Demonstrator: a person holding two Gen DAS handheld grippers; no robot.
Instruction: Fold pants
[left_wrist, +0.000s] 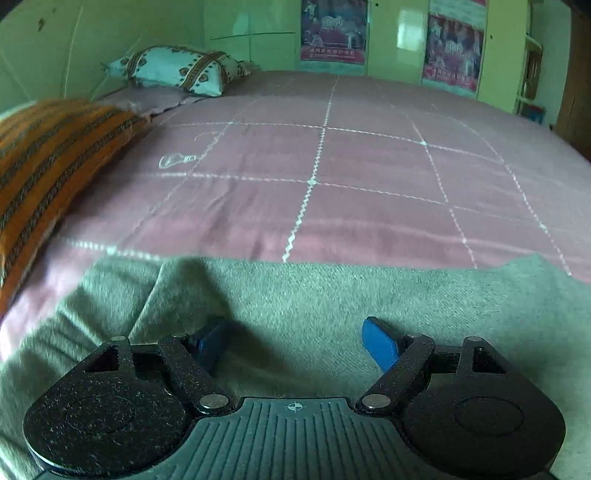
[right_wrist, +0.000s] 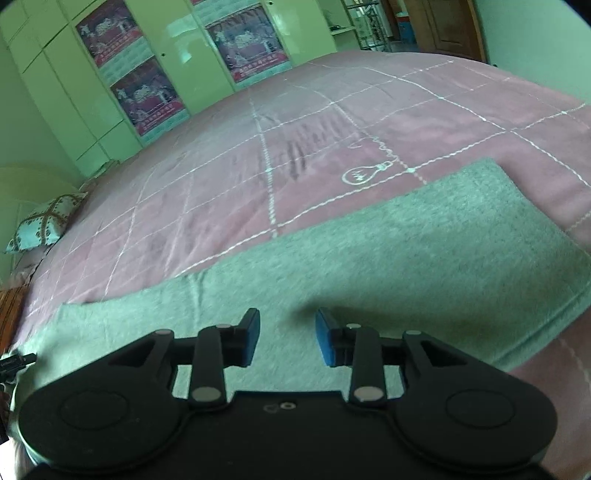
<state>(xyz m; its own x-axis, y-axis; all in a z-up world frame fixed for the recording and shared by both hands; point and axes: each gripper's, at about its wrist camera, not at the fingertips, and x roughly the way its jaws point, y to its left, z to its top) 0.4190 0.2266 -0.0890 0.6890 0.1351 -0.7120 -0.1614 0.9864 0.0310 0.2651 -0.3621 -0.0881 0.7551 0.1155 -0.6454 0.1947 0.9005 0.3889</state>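
2 grippers hover over the grey pants (right_wrist: 369, 266), which lie flat along the near edge of the pink bedspread (left_wrist: 369, 166). The left gripper (left_wrist: 295, 343) has its fingers spread wide and holds nothing; the right gripper (right_wrist: 287, 338) has its fingers partly apart, also empty, cloth showing beneath the gap. A ridge of fabric beside the left gripper could get folded in as a crease, and a shallow pinch might catch only 1 layer.
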